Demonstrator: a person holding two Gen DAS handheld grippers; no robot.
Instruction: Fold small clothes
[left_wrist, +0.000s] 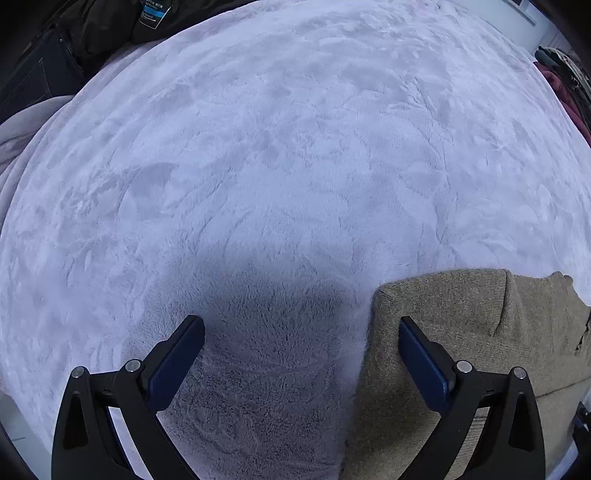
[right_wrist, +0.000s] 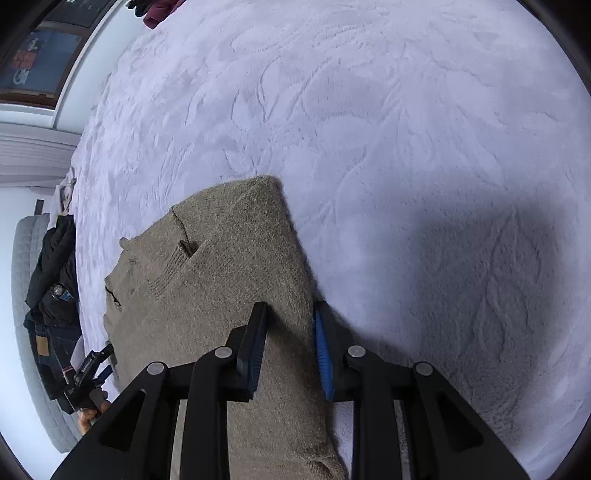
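Note:
A folded tan knit sweater (right_wrist: 221, 266) lies on a pale fluffy blanket (right_wrist: 369, 110). My right gripper (right_wrist: 290, 321) straddles the sweater's right edge, its jaws a narrow gap apart with the fabric edge between the blue pads; whether they clamp it is unclear. In the left wrist view the sweater (left_wrist: 472, 325) lies at the lower right. My left gripper (left_wrist: 301, 325) is wide open and empty; its right finger (left_wrist: 424, 362) hangs over the sweater's left edge and its left finger over the blanket (left_wrist: 277, 147). The left gripper also shows small in the right wrist view (right_wrist: 92, 369).
Dark clothes (left_wrist: 74, 37) lie at the blanket's far left edge, also in the right wrist view (right_wrist: 51, 288). Maroon and patterned garments (left_wrist: 565, 81) sit at the far right. A grey quilted edge (right_wrist: 26, 295) and a wall with a picture (right_wrist: 40, 59) lie beyond.

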